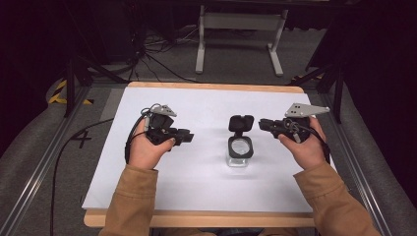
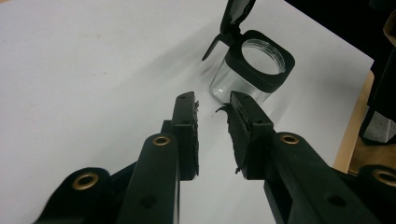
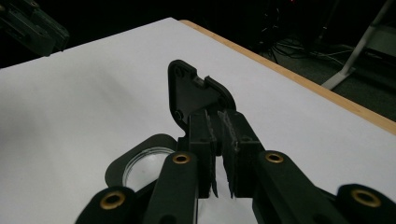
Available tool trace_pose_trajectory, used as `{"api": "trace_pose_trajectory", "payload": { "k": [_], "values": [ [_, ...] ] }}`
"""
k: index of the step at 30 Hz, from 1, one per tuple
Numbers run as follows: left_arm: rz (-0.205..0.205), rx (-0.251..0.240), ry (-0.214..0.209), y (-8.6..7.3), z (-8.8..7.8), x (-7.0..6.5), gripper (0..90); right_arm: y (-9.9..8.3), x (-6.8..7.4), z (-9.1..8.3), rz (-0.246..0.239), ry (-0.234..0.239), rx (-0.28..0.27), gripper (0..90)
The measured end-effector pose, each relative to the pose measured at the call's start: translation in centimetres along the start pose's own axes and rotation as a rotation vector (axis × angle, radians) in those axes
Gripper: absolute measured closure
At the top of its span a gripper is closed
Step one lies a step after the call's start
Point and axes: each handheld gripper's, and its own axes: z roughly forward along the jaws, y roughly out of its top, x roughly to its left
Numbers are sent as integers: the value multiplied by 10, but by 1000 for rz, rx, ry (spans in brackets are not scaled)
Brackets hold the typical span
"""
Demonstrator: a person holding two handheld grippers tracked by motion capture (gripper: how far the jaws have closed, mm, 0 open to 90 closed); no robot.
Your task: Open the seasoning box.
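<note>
A clear square jar (image 1: 240,153) with its black hinged lid (image 1: 241,123) flipped up is standing on the white surface (image 1: 196,182) between both hand-held grippers: the left hand-held gripper (image 1: 189,137) is hovering slightly open and empty, while the right hand-held gripper (image 1: 262,124), nearly closed, is reaching beside the lid.

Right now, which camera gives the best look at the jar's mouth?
The left gripper view: the jar sits ahead of the jaws, its round mouth and clear wall unobstructed, lid hinged up. The high view shows it small from above. In the right gripper view the jaws cover part of the mouth.
</note>
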Motion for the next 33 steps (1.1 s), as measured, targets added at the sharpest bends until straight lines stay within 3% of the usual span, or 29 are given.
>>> {"api": "trace_pose_trajectory", "payload": {
  "k": [10, 17, 20, 33],
  "values": [
    [-45, 31, 26, -10, -7, 11, 683, -12, -15, -14, 38, -27, 11, 813],
    [-56, 57, 38, -15, -8, 23, 665, -29, -31, -28, 81, -70, 29, 806],
    [-80, 62, 44, -18, -9, 29, 657, -41, -41, -36, 113, -92, 39, 807],
    [-139, 95, 62, -32, -6, 50, 618, -77, -61, -42, 213, -127, 78, 786]
  ]
}}
